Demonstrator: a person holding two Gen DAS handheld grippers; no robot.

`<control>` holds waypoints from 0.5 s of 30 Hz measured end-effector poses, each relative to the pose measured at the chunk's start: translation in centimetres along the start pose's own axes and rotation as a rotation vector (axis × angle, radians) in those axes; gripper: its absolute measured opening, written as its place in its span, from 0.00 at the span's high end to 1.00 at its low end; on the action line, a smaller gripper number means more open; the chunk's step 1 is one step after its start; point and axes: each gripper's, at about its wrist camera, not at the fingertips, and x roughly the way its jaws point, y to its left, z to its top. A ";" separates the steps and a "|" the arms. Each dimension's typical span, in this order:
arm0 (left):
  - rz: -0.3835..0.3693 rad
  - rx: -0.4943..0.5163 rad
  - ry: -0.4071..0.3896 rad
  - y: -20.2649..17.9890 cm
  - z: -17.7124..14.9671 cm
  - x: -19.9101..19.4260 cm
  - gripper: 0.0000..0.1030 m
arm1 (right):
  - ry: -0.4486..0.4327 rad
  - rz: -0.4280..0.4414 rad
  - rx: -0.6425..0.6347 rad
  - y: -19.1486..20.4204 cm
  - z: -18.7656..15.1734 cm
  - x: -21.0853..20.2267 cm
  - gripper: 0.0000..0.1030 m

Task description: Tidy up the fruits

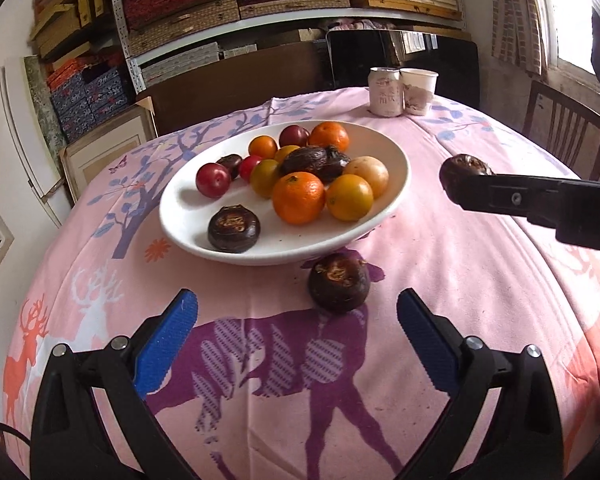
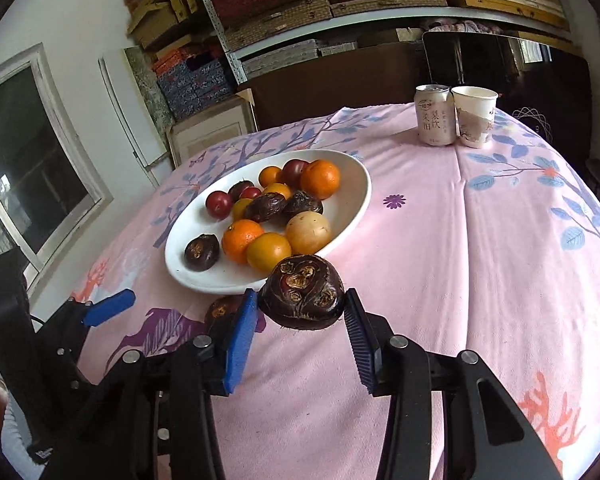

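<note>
A white bowl (image 1: 188, 236) holds oranges, red plums, yellow fruits and several dark water chestnuts; it also shows in the right wrist view (image 2: 356, 192). One dark water chestnut (image 1: 339, 282) lies on the pink cloth just in front of the bowl, ahead of my left gripper (image 1: 298, 312), which is open and empty. My right gripper (image 2: 300, 310) is shut on another water chestnut (image 2: 302, 292) and holds it above the cloth near the bowl's rim. It shows from the side in the left wrist view (image 1: 466, 172).
A drink can (image 2: 434, 115) and a paper cup (image 2: 474, 117) stand at the table's far edge. A wooden chair (image 1: 564, 136) is at the right. Shelves of boxes fill the back wall.
</note>
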 end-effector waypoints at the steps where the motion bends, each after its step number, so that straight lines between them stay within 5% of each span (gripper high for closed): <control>1: -0.004 -0.003 0.007 -0.2 0.2 0.4 0.05 | -0.001 0.006 -0.004 0.1 0.0 0.0 0.56; 5: -0.031 -0.025 0.050 -0.8 1.1 2.2 0.08 | -0.008 0.020 0.002 0.1 0.1 -0.2 0.56; 7: -0.050 -0.030 0.080 -1.1 1.4 3.1 0.23 | -0.008 0.025 0.008 0.0 0.1 -0.3 0.56; 12: -0.092 -0.059 0.141 -0.7 1.2 4.5 0.37 | -0.001 0.035 0.007 0.1 0.0 -0.3 0.56; 15: -0.126 -0.097 0.155 0.0 1.1 4.7 0.57 | 0.006 0.033 0.009 0.1 -0.1 0.0 0.56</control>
